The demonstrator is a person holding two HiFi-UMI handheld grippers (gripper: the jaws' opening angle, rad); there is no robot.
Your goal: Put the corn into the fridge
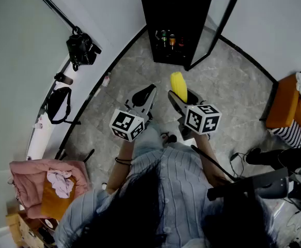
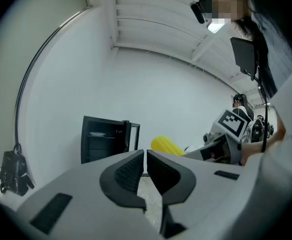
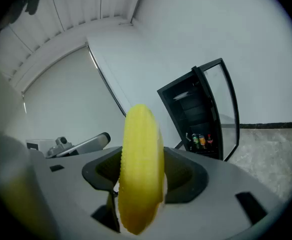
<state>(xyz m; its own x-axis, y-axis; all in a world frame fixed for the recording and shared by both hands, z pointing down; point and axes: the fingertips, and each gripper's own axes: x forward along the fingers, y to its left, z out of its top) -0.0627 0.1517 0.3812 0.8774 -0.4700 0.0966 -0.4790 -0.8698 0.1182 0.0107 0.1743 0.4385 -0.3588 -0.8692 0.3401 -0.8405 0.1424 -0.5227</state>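
The right gripper (image 1: 184, 98) grasps the corn (image 3: 140, 169) (left gripper (image 2: 146, 160) fingers clenched, empty); the next move is probably carrying it into the open fridge (image 1: 173, 25).

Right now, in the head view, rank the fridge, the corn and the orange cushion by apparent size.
1. fridge
2. orange cushion
3. corn, clearly smallest even though it is held nearer the camera than the other two.
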